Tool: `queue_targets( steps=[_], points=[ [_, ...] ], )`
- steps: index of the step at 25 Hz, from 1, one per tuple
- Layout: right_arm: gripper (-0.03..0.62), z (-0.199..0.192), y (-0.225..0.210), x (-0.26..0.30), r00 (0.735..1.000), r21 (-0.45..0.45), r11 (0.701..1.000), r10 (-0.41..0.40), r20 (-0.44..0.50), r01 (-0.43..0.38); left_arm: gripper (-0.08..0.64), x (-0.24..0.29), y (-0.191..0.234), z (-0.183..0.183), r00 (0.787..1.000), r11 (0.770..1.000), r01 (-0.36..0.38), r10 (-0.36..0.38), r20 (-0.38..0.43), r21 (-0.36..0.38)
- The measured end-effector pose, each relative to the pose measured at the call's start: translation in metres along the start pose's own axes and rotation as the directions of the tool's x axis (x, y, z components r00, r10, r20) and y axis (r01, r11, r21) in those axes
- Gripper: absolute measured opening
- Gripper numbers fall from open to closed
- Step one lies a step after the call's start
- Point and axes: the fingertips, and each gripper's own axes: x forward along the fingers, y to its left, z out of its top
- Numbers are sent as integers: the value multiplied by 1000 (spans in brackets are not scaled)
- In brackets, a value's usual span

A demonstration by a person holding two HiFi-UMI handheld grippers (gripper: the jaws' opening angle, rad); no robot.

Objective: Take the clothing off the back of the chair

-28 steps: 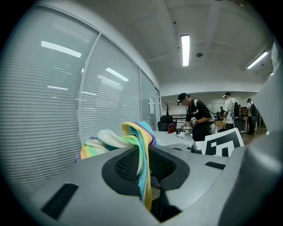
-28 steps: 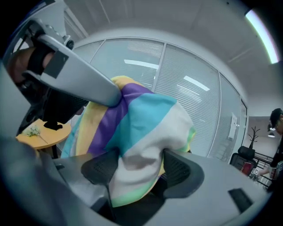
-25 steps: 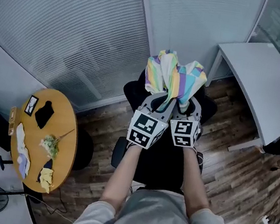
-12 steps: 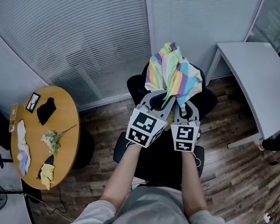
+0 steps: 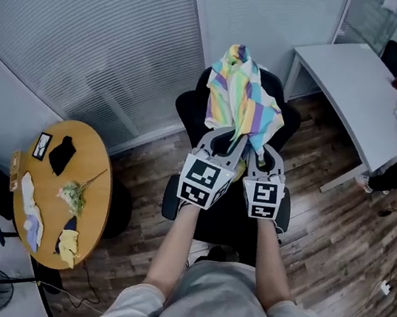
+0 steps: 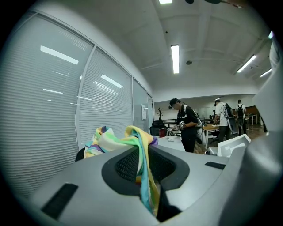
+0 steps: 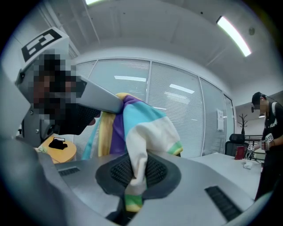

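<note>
Removal step: clothing clamped in both grippers, not yet clear of the chair.
Head view: striped clothing (image 5: 241, 101) sits bunched over the chair (image 5: 189, 111) back, at 12 o'clock from the left gripper (image 5: 221, 141) and right gripper (image 5: 263, 157). Left gripper view: jaws closed on a fold. Right gripper view: jaws closed on a white-edged fold. Judged next move: lift, then draw towards 6 o'clock.

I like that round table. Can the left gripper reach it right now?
Probably not. The left gripper is shut on the striped clothing by the chair, and the round table stands off to its left, apart from it.
</note>
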Motion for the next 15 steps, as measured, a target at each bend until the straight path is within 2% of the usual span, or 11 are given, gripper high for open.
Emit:
queue_targets(
  steps=[7, 15],
  points=[
    [44, -6, -3, -46, 999, 31, 999, 36, 13, -37, 67, -18, -37, -7, 999, 999, -35, 35, -8, -8],
    [44, -30, -3, -108, 993, 46, 991, 122, -4, -122, 67, -43, -81, -31, 992, 990, -118, 114, -48, -73]
  ],
)
